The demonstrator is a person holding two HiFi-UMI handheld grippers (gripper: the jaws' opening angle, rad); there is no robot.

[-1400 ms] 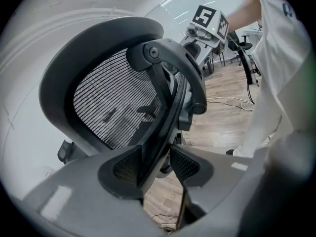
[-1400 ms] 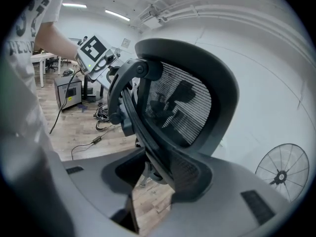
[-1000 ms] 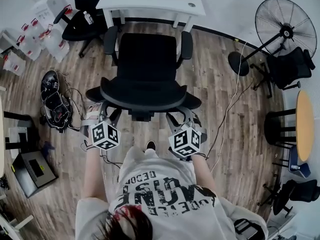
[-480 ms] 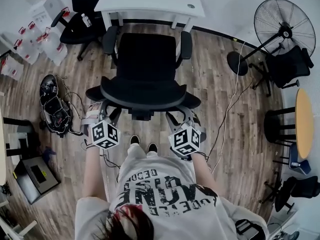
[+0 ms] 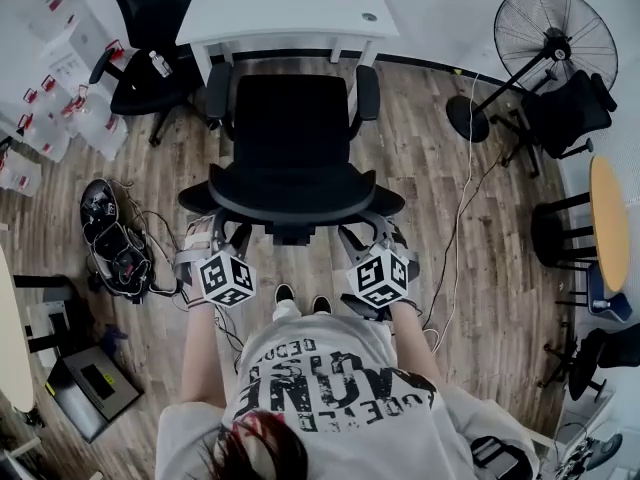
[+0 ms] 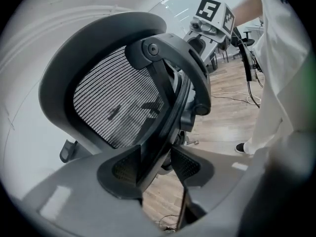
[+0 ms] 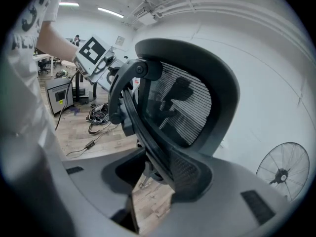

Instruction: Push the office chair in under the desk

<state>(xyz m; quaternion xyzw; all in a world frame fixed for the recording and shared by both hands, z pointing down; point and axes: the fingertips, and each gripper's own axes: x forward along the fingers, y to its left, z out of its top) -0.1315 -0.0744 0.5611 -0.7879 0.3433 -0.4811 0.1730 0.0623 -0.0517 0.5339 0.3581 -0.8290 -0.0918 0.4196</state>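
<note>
Behind the office chair (image 5: 290, 133), the left claw (image 5: 218, 230) and right claw (image 5: 372, 232) each clamp its backrest frame (image 6: 163, 107). The seat front sits close to the near edge of the surface (image 5: 280, 8).

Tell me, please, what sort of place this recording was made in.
Probably an office or lab workroom: a white desk with a black office chair facing it, a pedestal fan standing nearby, and a tangle of cables lying loose to one side.
</note>
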